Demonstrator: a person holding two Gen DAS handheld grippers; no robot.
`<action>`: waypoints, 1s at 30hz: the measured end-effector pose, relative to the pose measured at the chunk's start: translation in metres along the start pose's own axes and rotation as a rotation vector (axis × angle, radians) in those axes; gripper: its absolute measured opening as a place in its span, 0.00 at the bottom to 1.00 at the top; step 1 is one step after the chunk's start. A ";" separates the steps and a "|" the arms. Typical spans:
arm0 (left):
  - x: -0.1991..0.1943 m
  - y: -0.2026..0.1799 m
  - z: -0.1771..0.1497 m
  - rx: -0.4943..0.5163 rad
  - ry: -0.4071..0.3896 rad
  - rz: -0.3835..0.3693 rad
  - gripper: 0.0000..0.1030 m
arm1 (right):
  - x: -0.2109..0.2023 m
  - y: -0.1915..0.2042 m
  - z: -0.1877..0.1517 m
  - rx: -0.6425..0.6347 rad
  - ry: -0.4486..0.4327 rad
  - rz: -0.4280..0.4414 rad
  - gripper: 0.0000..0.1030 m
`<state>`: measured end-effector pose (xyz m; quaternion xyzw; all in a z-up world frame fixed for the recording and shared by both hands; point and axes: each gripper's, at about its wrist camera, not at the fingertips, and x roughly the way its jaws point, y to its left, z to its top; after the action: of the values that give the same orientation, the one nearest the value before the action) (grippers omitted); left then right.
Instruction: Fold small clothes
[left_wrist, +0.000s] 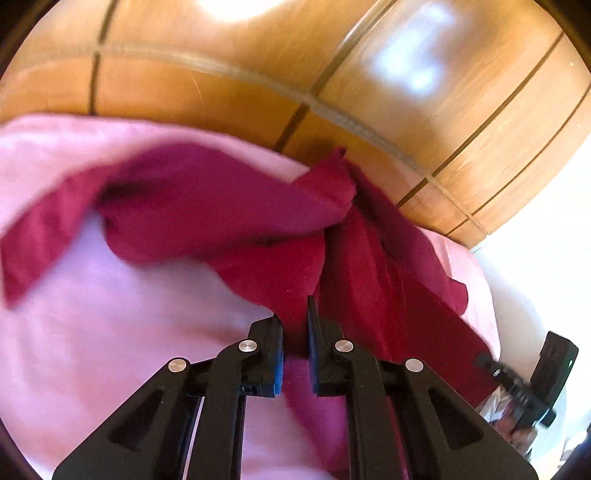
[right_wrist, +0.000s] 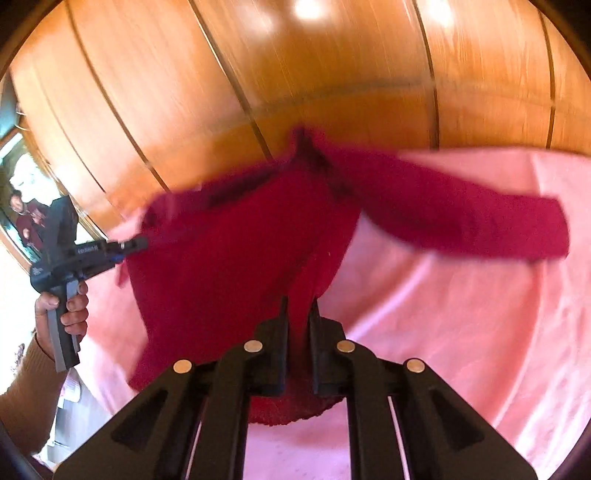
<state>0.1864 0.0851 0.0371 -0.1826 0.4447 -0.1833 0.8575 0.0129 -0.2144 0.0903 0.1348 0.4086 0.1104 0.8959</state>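
A dark red knitted garment (left_wrist: 236, 218) hangs in the air above a pink bedsheet (left_wrist: 92, 332), blurred by motion. My left gripper (left_wrist: 294, 325) is shut on one edge of it. In the right wrist view my right gripper (right_wrist: 298, 317) is shut on another edge of the red garment (right_wrist: 229, 266), and one sleeve (right_wrist: 461, 221) trails out to the right. The left gripper also shows in the right wrist view (right_wrist: 138, 243), held in a hand at the left, its tip at the garment's far edge. The right gripper's body shows at the right of the left wrist view (left_wrist: 532, 376).
The pink sheet (right_wrist: 461, 332) covers the bed below both grippers. A wooden panelled wardrobe (left_wrist: 332, 74) stands right behind the bed. A framed picture (right_wrist: 26, 206) hangs at the far left of the right wrist view.
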 end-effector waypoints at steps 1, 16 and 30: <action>-0.021 -0.001 0.003 0.022 -0.006 0.015 0.09 | -0.006 0.004 0.000 0.000 -0.012 0.009 0.08; -0.049 0.077 -0.097 -0.114 0.092 0.123 0.62 | 0.034 -0.045 -0.095 0.173 0.208 -0.124 0.11; -0.055 0.062 -0.189 0.028 0.151 0.114 0.09 | 0.015 -0.033 -0.106 0.092 0.192 -0.143 0.07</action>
<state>0.0095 0.1361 -0.0561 -0.1306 0.5153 -0.1538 0.8330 -0.0555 -0.2247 0.0016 0.1352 0.5058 0.0399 0.8511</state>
